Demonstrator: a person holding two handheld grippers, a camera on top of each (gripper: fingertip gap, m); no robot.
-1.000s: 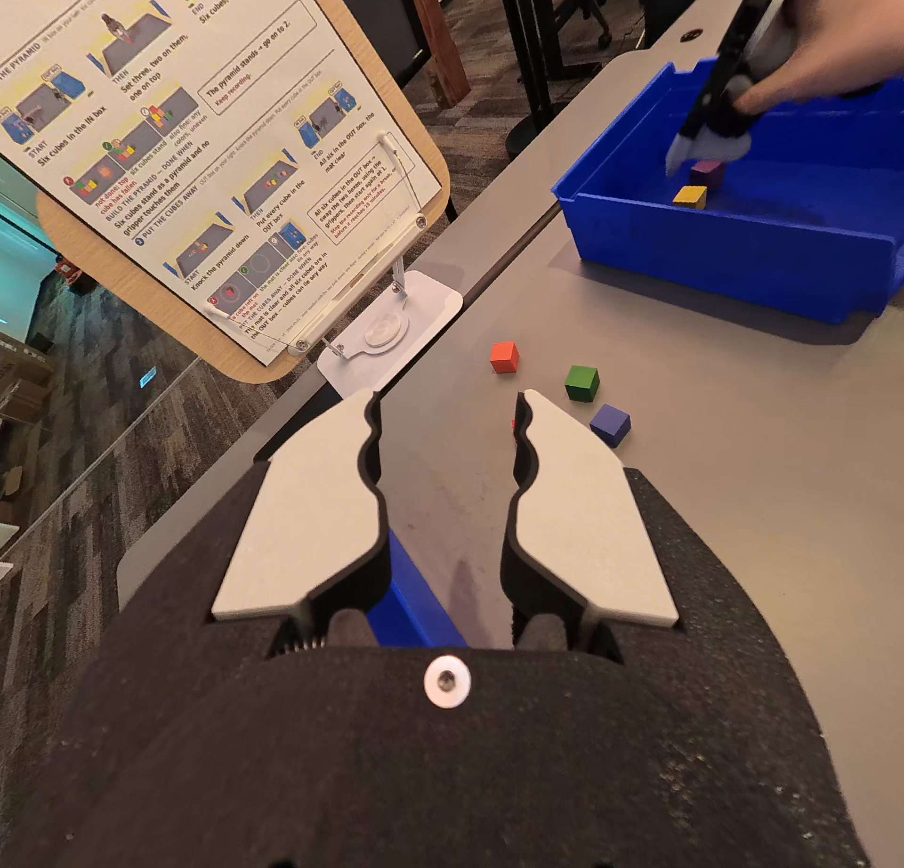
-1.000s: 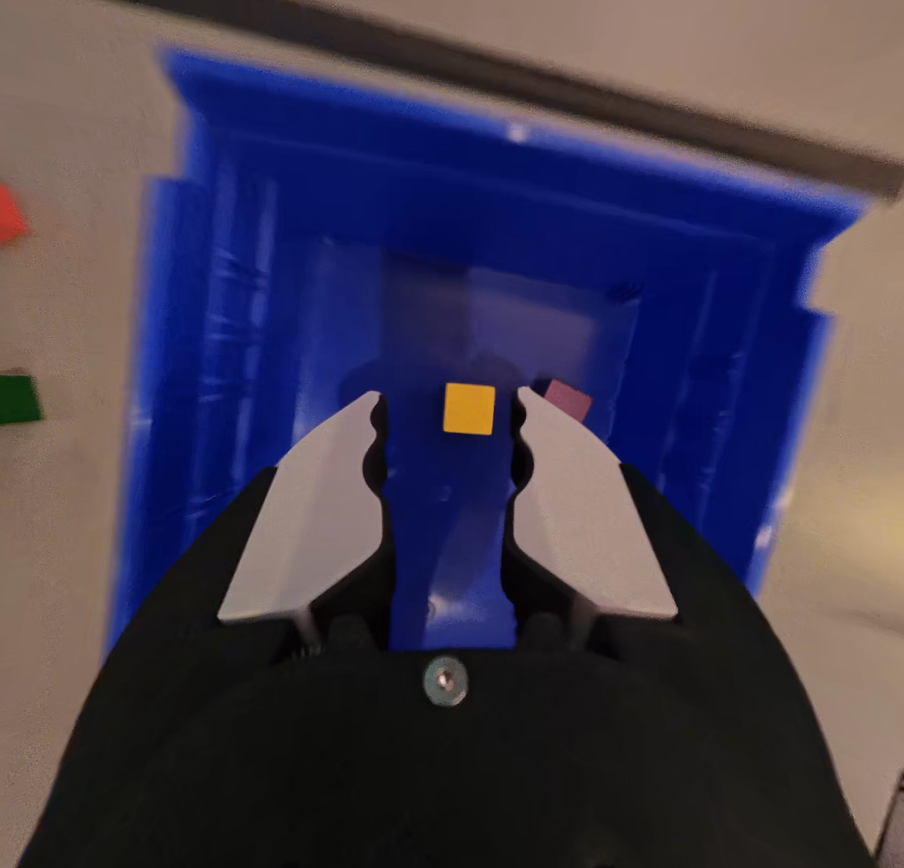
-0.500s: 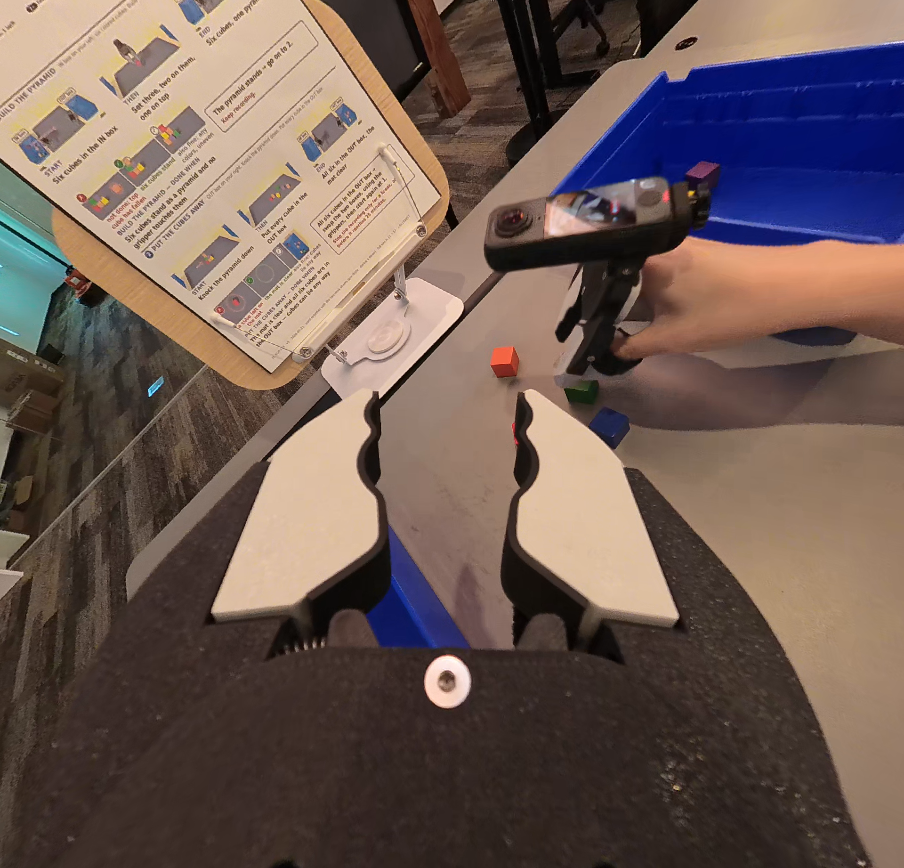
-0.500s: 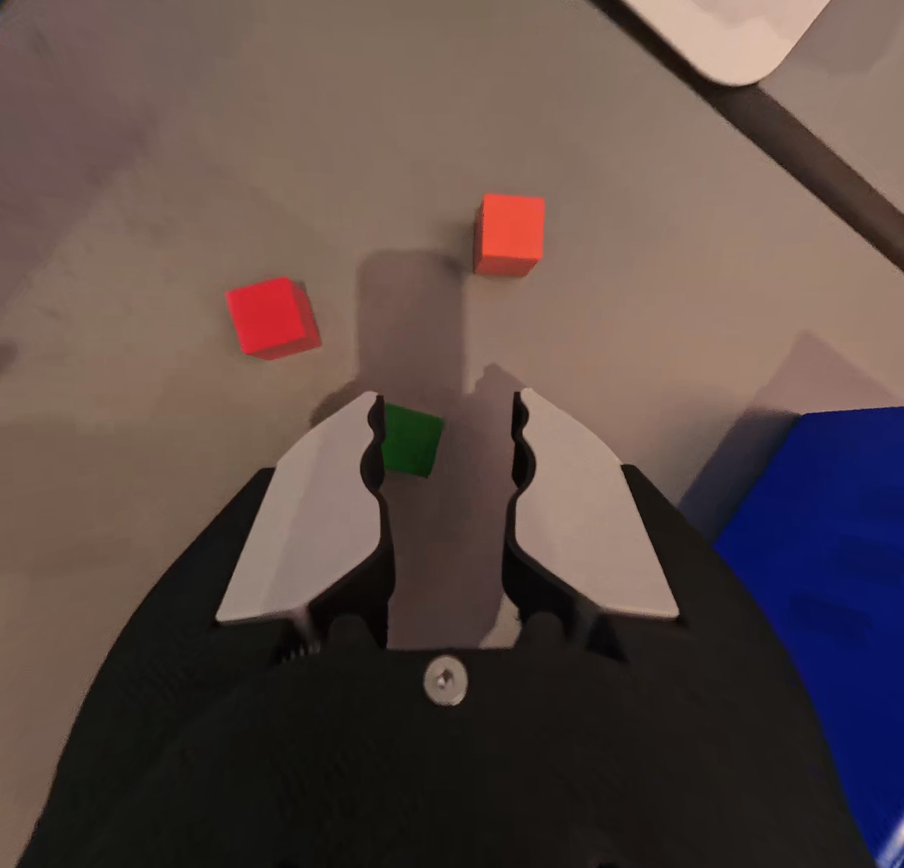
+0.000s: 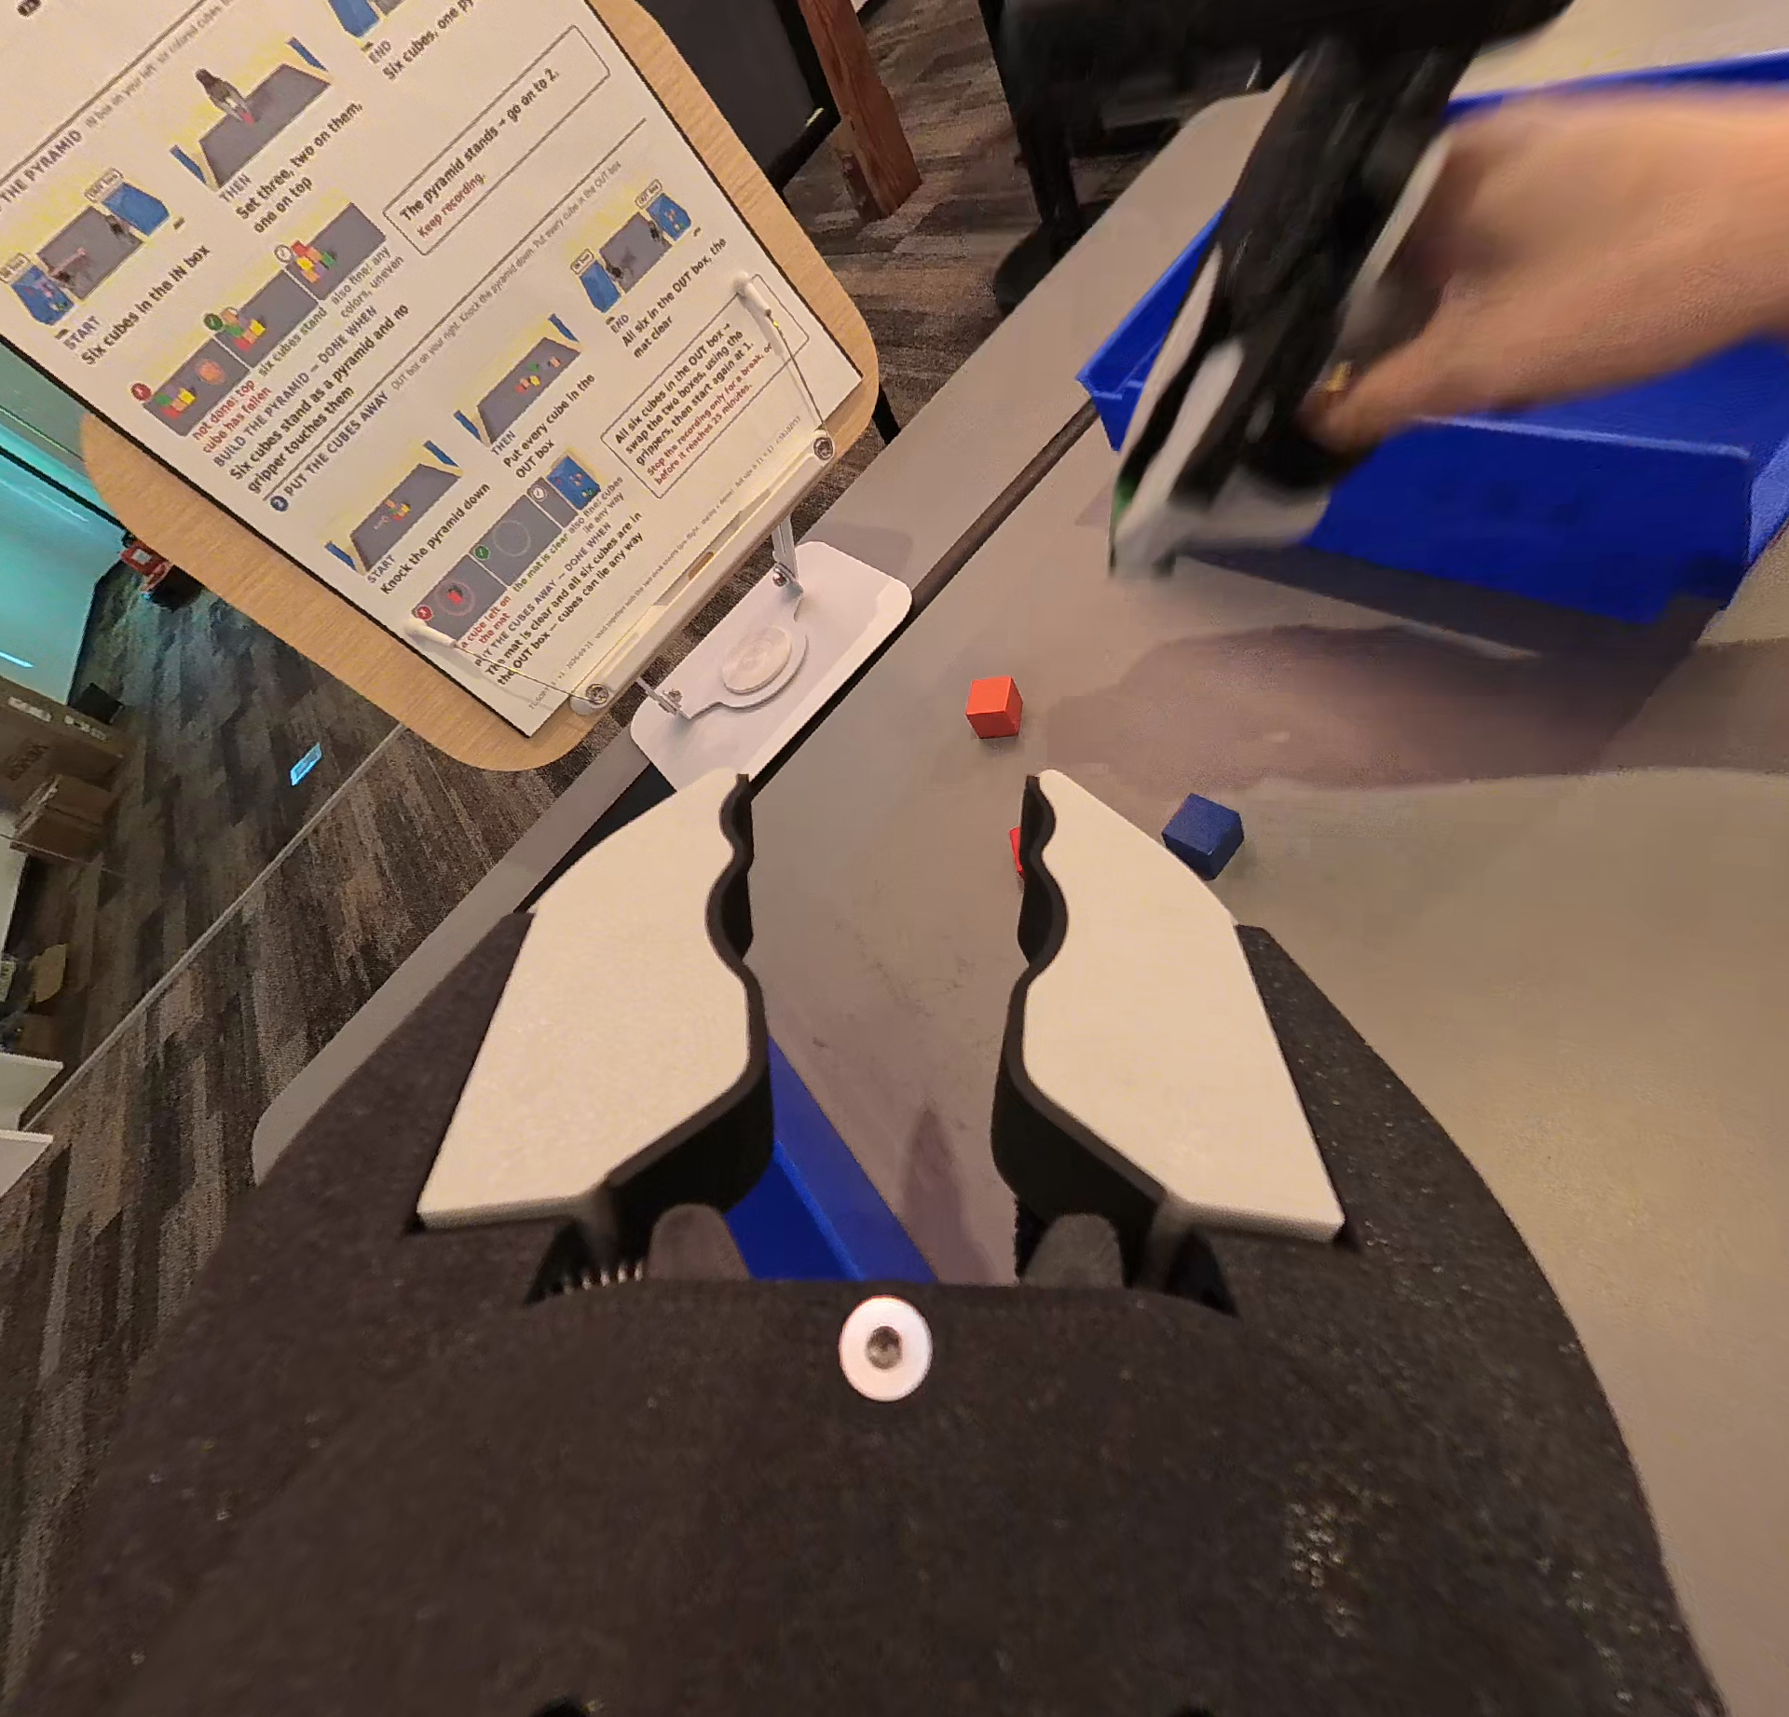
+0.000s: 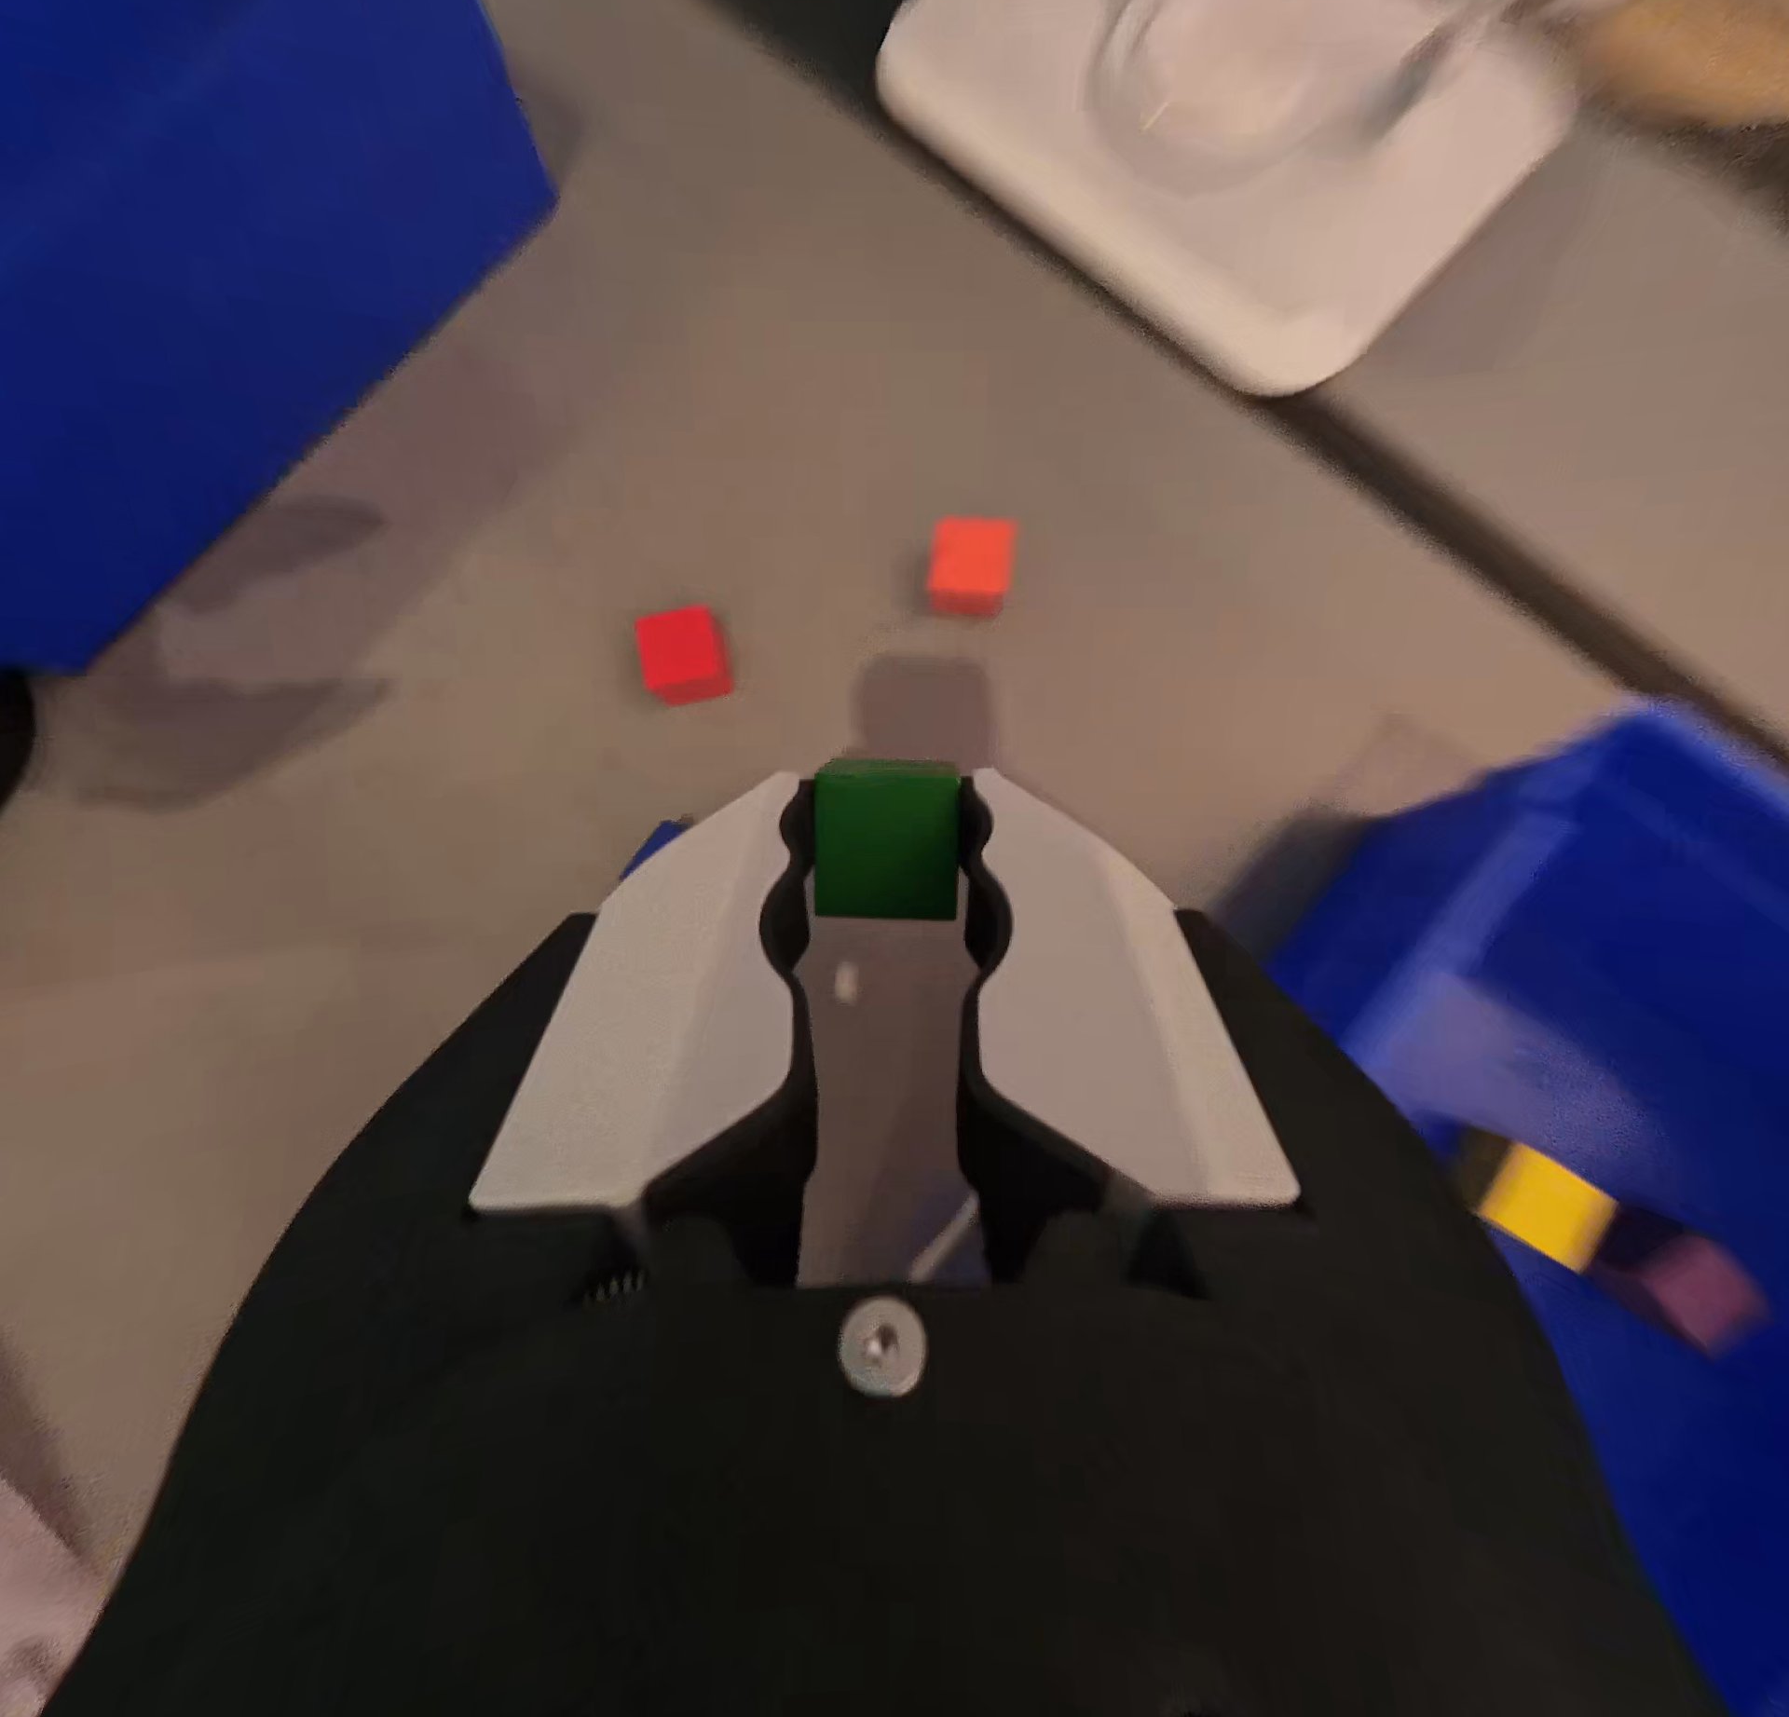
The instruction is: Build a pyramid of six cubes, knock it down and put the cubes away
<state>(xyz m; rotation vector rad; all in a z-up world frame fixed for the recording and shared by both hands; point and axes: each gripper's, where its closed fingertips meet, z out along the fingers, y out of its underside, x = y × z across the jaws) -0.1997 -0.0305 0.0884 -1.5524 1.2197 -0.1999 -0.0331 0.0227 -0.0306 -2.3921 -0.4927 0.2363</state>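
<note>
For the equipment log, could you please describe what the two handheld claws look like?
Both look alike. The left claw has a wide black, grainy-textured body, two flat pale grey fingers with wavy black inner edges, and a round white-ringed screw at the centre. The right claw matches, with a silver screw. No cables or sleeves are visible.

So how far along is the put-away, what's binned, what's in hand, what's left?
Done: the yellow cube and purple cube lie in the blue bin. In hand: the right gripper is shut on the green cube. Left on the table: orange cube, red cube, blue cube. The left gripper is open, empty.
</note>
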